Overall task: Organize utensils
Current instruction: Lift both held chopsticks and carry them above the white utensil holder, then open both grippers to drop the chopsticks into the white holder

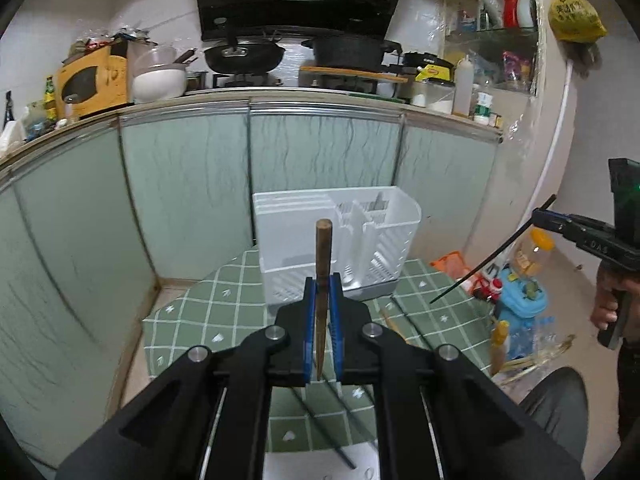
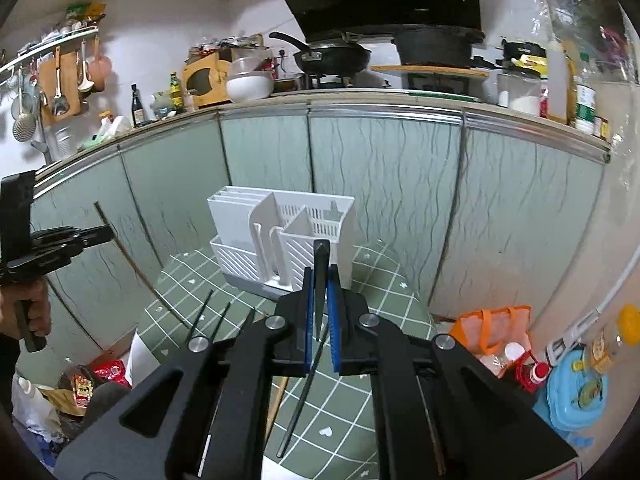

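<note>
A white utensil holder with several compartments stands at the far side of a small table with a green checked cloth; it also shows in the right wrist view. My left gripper is shut on a brown wooden chopstick, held in the air in front of the holder. My right gripper is shut on a black chopstick, held above the table; it also shows in the left wrist view. Several more black chopsticks and a wooden one lie on the cloth.
Green cabinet doors rise right behind the table under a cluttered counter with pans. An orange bag, a blue plastic container and bottles sit on the floor to the right. Bags lie on the floor at the left.
</note>
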Demonstrator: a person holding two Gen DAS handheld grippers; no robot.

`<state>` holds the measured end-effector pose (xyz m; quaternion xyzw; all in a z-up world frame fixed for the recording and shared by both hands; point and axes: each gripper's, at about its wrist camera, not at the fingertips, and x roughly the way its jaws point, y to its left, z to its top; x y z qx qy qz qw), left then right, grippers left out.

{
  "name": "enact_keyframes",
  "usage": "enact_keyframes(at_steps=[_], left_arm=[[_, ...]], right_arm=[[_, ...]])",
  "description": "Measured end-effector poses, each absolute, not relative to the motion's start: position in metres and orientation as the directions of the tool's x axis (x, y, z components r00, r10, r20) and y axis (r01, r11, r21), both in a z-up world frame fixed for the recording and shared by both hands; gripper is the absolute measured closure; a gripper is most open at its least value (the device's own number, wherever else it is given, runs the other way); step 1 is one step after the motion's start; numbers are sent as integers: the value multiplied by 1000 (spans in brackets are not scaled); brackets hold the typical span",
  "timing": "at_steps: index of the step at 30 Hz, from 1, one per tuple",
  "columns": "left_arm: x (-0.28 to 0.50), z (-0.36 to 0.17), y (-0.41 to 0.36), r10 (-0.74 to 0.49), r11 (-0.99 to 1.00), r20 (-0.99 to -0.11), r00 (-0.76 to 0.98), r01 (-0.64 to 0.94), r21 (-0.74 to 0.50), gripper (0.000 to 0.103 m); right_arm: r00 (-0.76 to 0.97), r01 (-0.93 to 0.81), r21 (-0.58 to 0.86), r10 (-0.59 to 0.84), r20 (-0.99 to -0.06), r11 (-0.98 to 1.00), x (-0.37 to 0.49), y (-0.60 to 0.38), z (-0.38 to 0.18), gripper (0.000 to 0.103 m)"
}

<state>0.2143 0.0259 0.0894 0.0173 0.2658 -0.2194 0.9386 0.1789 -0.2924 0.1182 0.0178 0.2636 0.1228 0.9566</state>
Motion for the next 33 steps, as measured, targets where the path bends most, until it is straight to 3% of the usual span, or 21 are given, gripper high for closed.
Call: enact_keyframes(at_steps=[25,33], left_arm=[[304,199,-57,-574,809,-373,729,575,-121,95],[344,184,-85,-587,793,-400,704,601,-104,95]], right_arm=[[837,-316,115,334,-434,942,265,-308,210,97],[821,-336,118,352,-450,934,301,-305,193,97]])
